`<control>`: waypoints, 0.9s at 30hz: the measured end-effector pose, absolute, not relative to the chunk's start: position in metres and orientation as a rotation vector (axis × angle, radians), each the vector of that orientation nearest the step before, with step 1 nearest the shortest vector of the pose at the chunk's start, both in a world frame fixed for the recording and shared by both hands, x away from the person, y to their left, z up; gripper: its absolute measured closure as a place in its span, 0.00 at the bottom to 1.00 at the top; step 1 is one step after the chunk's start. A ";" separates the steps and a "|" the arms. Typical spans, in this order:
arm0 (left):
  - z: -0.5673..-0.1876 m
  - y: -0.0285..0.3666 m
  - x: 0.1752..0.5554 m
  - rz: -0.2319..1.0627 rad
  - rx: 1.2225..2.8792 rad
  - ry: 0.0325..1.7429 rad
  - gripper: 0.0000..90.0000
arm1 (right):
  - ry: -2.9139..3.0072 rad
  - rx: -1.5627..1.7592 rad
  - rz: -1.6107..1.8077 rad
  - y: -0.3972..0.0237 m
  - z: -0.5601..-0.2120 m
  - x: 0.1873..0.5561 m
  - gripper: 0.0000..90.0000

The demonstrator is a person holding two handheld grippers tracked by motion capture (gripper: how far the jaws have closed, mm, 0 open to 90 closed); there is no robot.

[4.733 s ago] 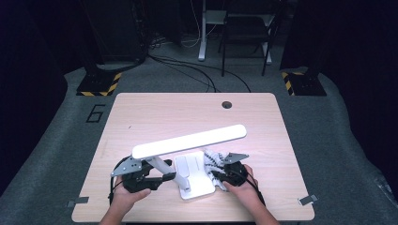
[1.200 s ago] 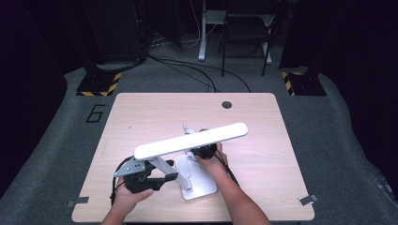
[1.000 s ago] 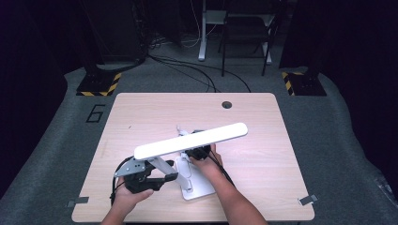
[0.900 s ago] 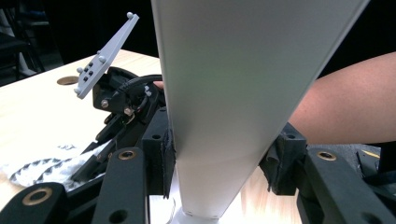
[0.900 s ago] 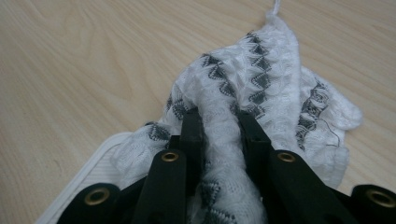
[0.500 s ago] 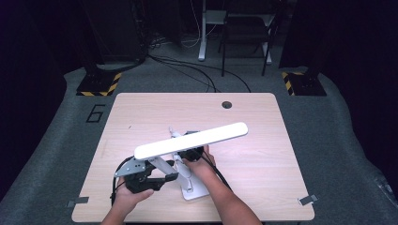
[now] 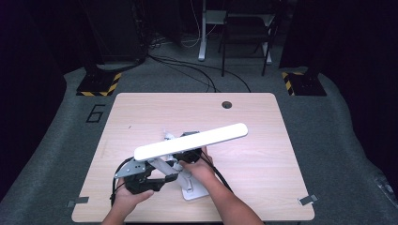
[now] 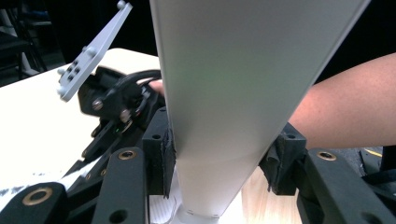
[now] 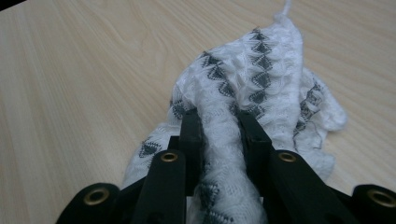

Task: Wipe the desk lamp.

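Two grips hold now: your right gripper [image 9: 219, 126], clamped on the white cloth [image 9: 261, 79], has slid toward frame centre under the lamp head [image 7: 190, 141], likely wiping, while your left gripper [image 8: 219, 158] clamps the lamp arm [image 8: 224, 140].

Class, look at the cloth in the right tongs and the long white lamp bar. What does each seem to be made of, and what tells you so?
White cloth with grey diamond pattern: probably a soft knitted or woven textile; it bunches, shows open texture and a loose thread.
Long white lamp bar: likely smooth plastic or painted metal, matte to satin; its surface is even with a soft sheen, so which of the two stays open.
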State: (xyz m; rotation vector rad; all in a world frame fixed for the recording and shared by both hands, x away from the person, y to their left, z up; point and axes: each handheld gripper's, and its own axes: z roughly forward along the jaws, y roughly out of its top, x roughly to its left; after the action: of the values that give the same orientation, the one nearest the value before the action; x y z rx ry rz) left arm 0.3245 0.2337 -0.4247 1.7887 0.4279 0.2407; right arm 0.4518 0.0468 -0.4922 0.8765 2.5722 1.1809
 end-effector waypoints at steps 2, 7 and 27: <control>-0.425 0.233 0.325 0.239 1.784 0.428 0.58 | 2.539 0.852 1.158 0.043 -0.487 0.447 0.83; -0.425 0.233 0.324 0.243 1.785 0.429 0.58 | 2.518 0.840 1.165 0.026 -0.480 0.441 0.83; -0.426 0.234 0.324 0.241 1.775 0.429 0.58 | 2.453 0.947 1.058 -0.013 -0.500 0.449 0.83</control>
State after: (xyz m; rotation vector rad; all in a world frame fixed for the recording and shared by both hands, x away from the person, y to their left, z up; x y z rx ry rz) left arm 0.3237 0.2336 -0.4261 1.7752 0.4286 0.2407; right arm 0.4487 -0.0133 -0.4996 0.9466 2.4528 1.0580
